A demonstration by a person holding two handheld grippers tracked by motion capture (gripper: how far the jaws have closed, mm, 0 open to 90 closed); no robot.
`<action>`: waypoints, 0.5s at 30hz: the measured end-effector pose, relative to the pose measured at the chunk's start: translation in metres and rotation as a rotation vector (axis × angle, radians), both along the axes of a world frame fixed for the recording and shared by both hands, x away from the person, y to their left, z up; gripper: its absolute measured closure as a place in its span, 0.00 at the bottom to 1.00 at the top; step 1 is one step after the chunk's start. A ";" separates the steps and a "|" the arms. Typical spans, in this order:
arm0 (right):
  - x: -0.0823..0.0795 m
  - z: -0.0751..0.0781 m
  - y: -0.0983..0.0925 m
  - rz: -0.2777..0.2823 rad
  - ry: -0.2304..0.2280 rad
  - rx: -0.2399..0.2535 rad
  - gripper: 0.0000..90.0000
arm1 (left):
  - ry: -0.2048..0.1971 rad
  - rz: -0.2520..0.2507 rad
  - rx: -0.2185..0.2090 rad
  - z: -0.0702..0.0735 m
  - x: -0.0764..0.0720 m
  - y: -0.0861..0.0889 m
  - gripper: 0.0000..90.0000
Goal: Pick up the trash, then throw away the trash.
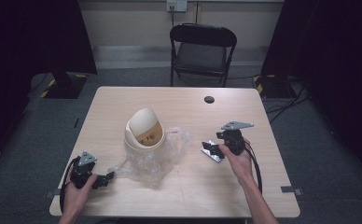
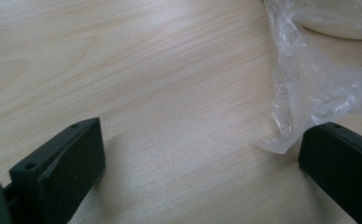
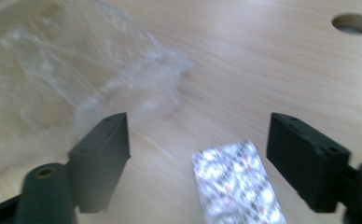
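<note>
Two grippers are in my hands at the desk (image 1: 123, 100), and neither holds anything firmly yet. My left gripper (image 1: 105, 178) rests near the desk's 7 o'clock corner with its jaws standing wide apart on bare wood; a corner of the clear plastic bag (image 1: 163, 154) lies just beside one jaw, not pinched. My right gripper (image 1: 212, 150), out toward 3 o'clock from the desk's middle, stands half open, and a silver foil packet (image 3: 237, 184) lies between its jaws without either pad pressing on it. The cream swing-lid bin (image 1: 144, 130) sits near the desk's centre, resting on or in the bag, at about 9 o'clock from the packet.

What could go wrong, as I judge it: the packet is flat and slick, so if I close with the jaws off-centre they may push it sideways or ride over it instead of catching it. The bag's loose edge lies near the packet at 10 o'clock from it; closing carelessly could snag that film and tug the bin. The bin looks light and top-heavy, so a pull on the bag from either gripper might tip it.

Hard to make out: the right gripper view is blurred, so the packet's printing and exact edges are unclear, and its near end is cut off at the bottom. Whether the bag passes under the bin or wraps it I cannot tell. The bin's label is too small to read.
</note>
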State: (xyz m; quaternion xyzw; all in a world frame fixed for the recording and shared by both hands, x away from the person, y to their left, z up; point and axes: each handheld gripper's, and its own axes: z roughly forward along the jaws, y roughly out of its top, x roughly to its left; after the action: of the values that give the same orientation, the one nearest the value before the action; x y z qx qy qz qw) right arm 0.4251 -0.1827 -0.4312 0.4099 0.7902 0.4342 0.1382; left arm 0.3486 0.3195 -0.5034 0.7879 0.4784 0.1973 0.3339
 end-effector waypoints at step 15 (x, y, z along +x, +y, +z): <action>-0.003 -0.050 -0.026 -0.026 0.064 -0.093 0.23 | 0.000 0.000 -0.001 0.000 0.000 0.000 0.00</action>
State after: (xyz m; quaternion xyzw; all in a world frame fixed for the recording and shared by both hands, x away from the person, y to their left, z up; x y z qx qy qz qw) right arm 0.4221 -0.2084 -0.4811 0.4268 0.8082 0.3818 0.1374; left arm 0.3486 0.3195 -0.5034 0.7878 0.4783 0.1971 0.3342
